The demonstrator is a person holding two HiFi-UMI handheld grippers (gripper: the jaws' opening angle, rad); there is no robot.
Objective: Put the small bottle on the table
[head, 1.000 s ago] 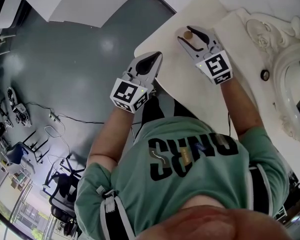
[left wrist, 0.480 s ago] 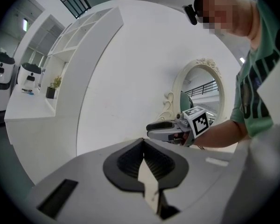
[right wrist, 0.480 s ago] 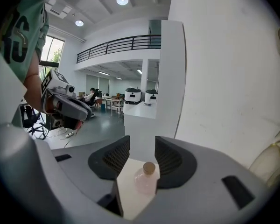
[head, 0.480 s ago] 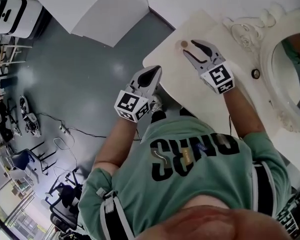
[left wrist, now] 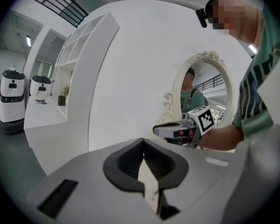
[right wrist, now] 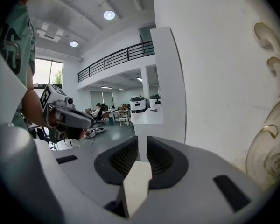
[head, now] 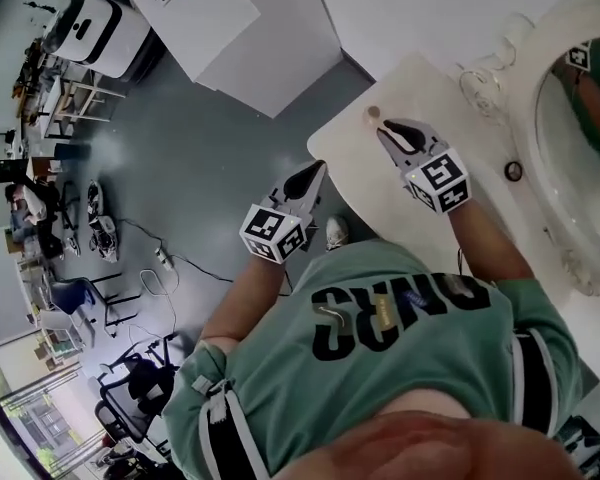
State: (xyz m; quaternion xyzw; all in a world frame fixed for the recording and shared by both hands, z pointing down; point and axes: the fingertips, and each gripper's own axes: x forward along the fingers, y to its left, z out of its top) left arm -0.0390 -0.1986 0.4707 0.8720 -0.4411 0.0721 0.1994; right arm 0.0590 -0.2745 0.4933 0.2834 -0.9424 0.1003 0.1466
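Note:
The small bottle (head: pixel 373 113), seen from above as a tiny round brownish cap, stands on the cream table (head: pixel 360 183) near its far corner. My right gripper (head: pixel 388 126) hovers just behind it, apart from it. Its jaws are closing, with a narrow gap left and nothing between them in the right gripper view (right wrist: pixel 142 141). My left gripper (head: pixel 315 171) is held off the table's left edge over the floor, shut and empty (left wrist: pixel 143 141). Each gripper shows in the other's view: the right gripper (left wrist: pixel 170 130) and the left gripper (right wrist: pixel 72 118).
An ornate white-framed mirror (head: pixel 540 58) leans at the table's right side. A small dark round object (head: pixel 513 171) lies on the table near it. White cabinets (head: pixel 250 28) stand beyond on the grey floor (head: pixel 160 158). Chairs and cables sit far left.
A second ago the right gripper's jaws stood wide around the bottle. It has drawn back, its jaws have narrowed, and the bottle stands free. The head view has shifted.

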